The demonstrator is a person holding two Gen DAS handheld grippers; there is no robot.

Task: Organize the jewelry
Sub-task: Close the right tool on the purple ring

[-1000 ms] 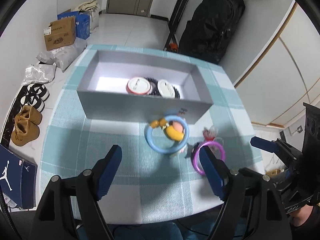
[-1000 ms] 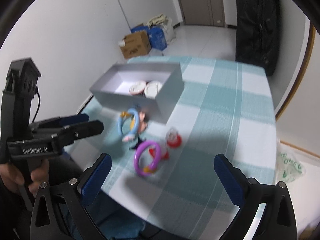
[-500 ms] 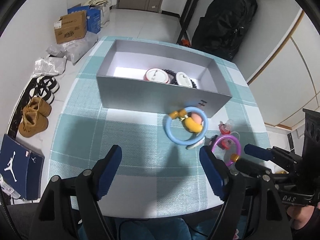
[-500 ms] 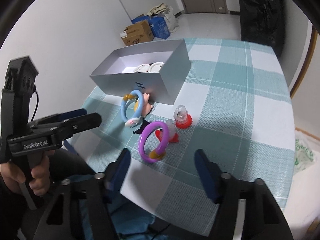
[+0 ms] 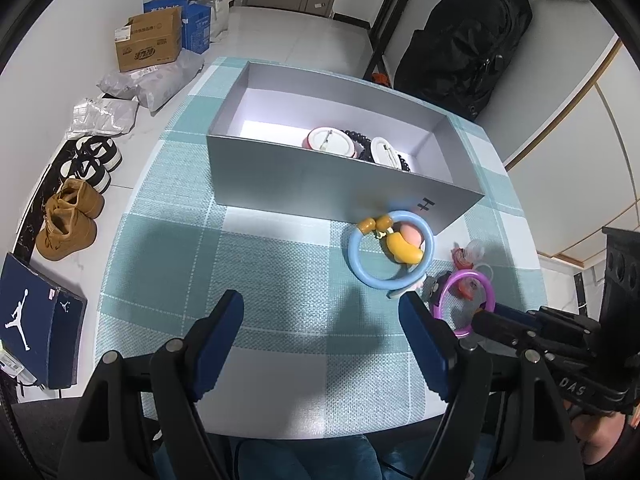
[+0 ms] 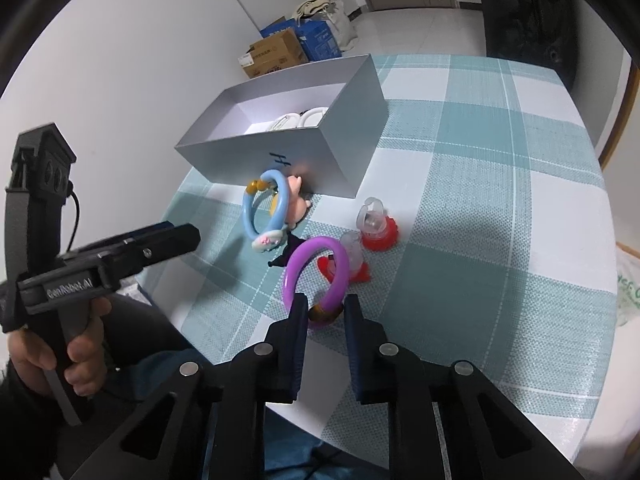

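My right gripper (image 6: 325,306) is shut on the near rim of a purple bracelet (image 6: 316,270), which stands on edge on the checked tablecloth; the bracelet also shows in the left wrist view (image 5: 464,300). A blue bracelet (image 5: 390,250) with yellow and pink charms lies against the front wall of a grey box (image 5: 320,192), also seen in the right wrist view (image 6: 266,208). The box holds two round white items (image 5: 330,142) and dark beads. My left gripper (image 5: 320,320) is open and empty, hovering above the cloth, left of the bracelets.
Two small red-based clear-topped trinkets (image 6: 376,226) stand right of the purple bracelet. A black backpack (image 5: 468,36) leans beyond the table. Shoes (image 5: 68,216), cardboard boxes (image 5: 148,42) and a blue shoebox (image 5: 36,320) lie on the floor at the left.
My right gripper moved in and closed from wide open onto the purple bracelet's rim. My left gripper drifted left and stayed open.
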